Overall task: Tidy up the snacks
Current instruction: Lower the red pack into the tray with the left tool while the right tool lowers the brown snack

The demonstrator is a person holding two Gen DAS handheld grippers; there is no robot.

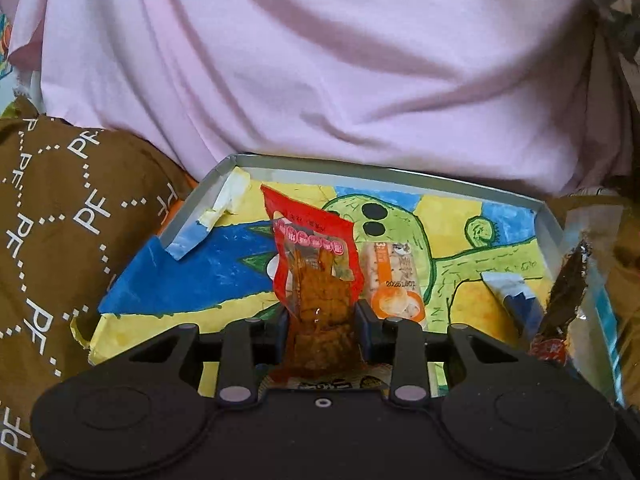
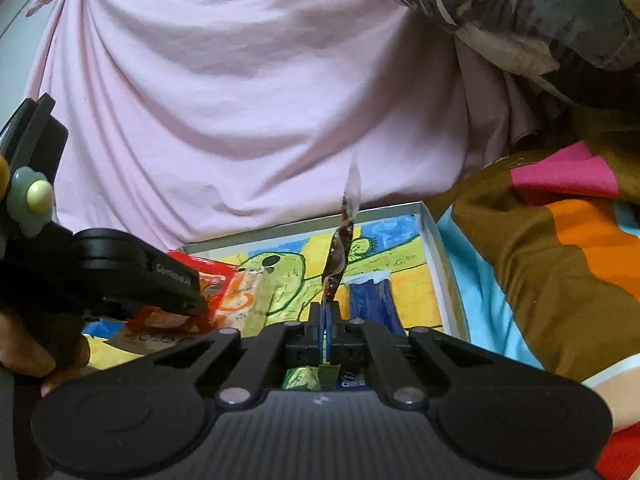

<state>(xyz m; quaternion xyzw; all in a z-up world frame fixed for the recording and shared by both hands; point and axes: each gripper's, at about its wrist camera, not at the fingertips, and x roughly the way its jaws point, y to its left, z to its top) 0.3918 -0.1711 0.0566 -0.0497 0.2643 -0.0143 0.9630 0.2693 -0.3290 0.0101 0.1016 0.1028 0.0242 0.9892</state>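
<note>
My left gripper (image 1: 322, 320) is shut on a red snack packet (image 1: 312, 256) with brown pieces inside and holds it upright over a shallow box (image 1: 360, 170) lined with a bright drawing. An orange-and-white snack packet (image 1: 394, 280) lies in the box just right of it. My right gripper (image 2: 325, 312) is shut on a clear packet with a dark snack (image 2: 340, 248), held edge-on above the box (image 2: 432, 248); this packet also shows in the left wrist view (image 1: 568, 280). A blue packet (image 2: 376, 300) lies in the box beside it. The left gripper's body (image 2: 132, 276) shows at the left.
A pink cloth (image 1: 320, 60) rises behind the box. A brown patterned blanket (image 1: 52, 216) lies to the left, and an orange, pink and brown blanket (image 2: 560, 260) to the right. A clear plastic bag (image 2: 520, 8) hangs at the upper right.
</note>
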